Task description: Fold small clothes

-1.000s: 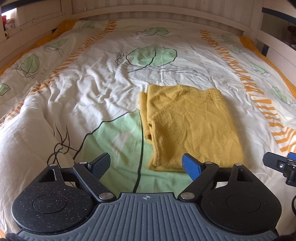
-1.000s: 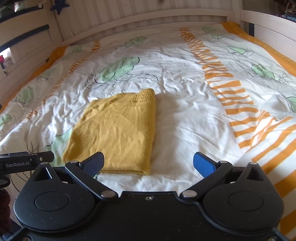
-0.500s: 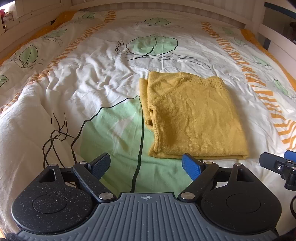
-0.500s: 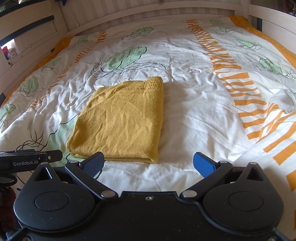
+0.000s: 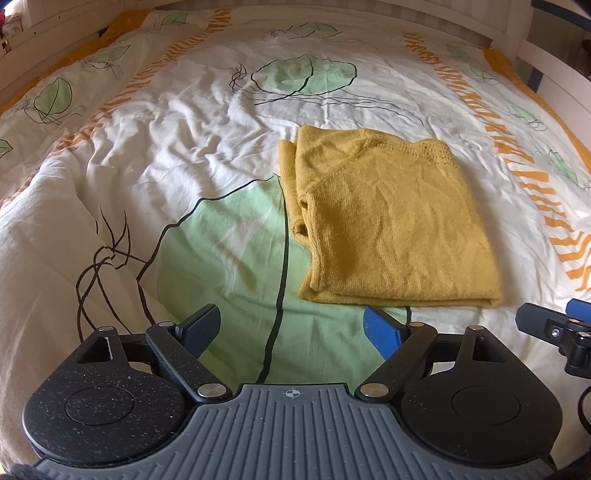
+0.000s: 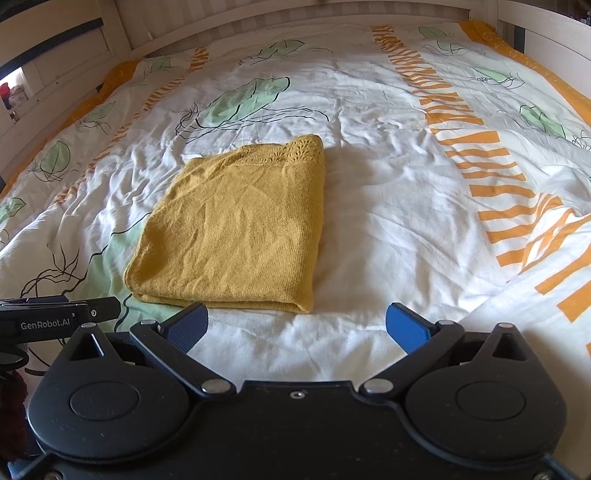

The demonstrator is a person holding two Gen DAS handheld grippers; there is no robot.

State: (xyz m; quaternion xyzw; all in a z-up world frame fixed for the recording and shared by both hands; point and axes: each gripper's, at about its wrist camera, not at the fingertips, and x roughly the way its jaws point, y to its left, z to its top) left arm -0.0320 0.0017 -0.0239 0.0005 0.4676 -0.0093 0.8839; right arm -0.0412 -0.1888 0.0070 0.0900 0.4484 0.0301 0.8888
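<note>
A mustard-yellow knitted garment (image 5: pixel 391 221) lies folded into a flat rectangle on the bed, with lace trim along its far edge; the right wrist view shows the garment (image 6: pixel 240 229) left of centre. My left gripper (image 5: pixel 291 328) hovers open just short of its near left corner, nothing between the fingers. My right gripper (image 6: pixel 295 325) is open too, just short of the near right corner, with bare duvet between its fingers. Each gripper shows at the edge of the other's view.
The duvet (image 5: pixel 166 147) is white with green leaf prints and orange stripes, and is creased. A white slatted bed frame (image 6: pixel 258 14) closes the far end, and rails (image 5: pixel 554 77) run along both sides.
Both cameras have tipped down slightly, so the garment sits higher and further from the fingers in each view. The garment itself has not moved and both grippers stay open.
</note>
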